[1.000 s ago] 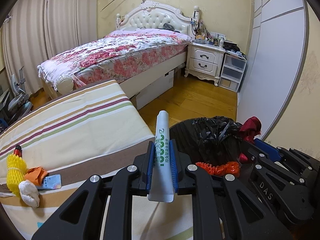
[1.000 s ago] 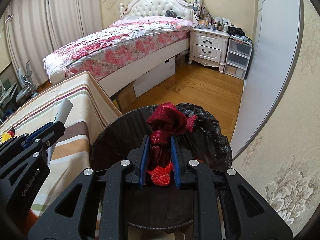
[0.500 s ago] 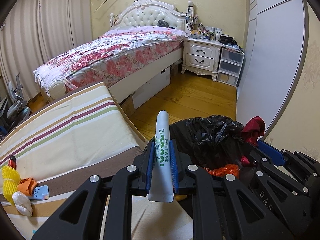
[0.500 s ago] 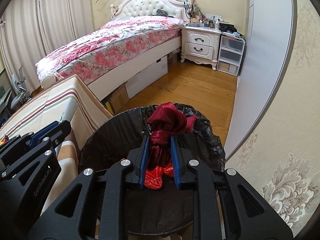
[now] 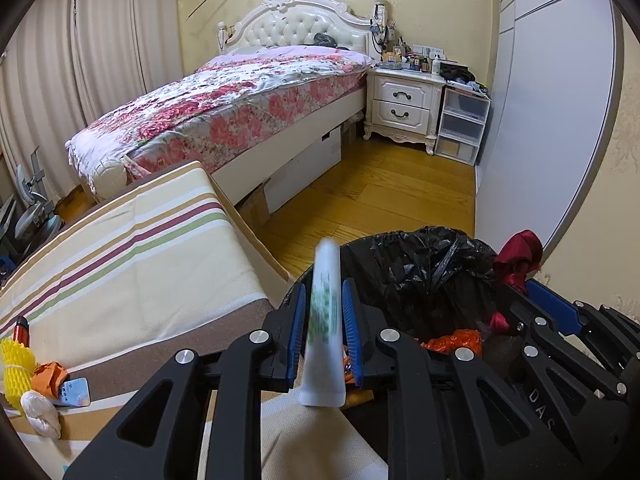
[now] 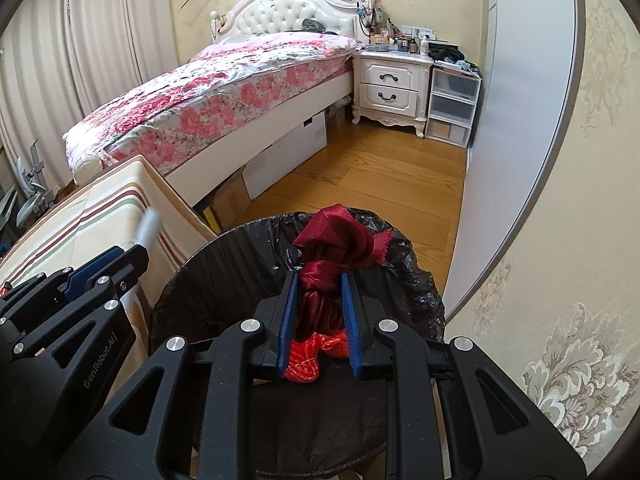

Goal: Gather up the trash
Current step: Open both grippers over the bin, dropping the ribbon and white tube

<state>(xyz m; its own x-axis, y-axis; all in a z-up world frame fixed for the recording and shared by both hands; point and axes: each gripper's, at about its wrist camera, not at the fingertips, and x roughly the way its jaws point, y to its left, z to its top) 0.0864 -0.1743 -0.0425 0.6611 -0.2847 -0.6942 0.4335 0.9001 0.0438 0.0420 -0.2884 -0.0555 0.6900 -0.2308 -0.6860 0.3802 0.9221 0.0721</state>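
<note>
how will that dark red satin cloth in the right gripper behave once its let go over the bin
The dark red satin cloth bunches and droops around the right gripper, so likely floppy and light. Its sheen suggests it's slippery, probably sliding into the black-lined bin.

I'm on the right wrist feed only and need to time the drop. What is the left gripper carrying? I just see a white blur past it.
Observer: A white tube with green print stands between the left gripper's fingers. It is blurred, so I cannot tell whether it is clamped.
Operator: Is it over the bin?
Observer: Partly, it seems. Its top shows against the black bin liner's near rim and its base against the striped cloth.
Operator: Anything left to collect?
Observer: Yes, on that cloth: a yellow foam net, an orange scrap, a white wad and a blue card.
</note>
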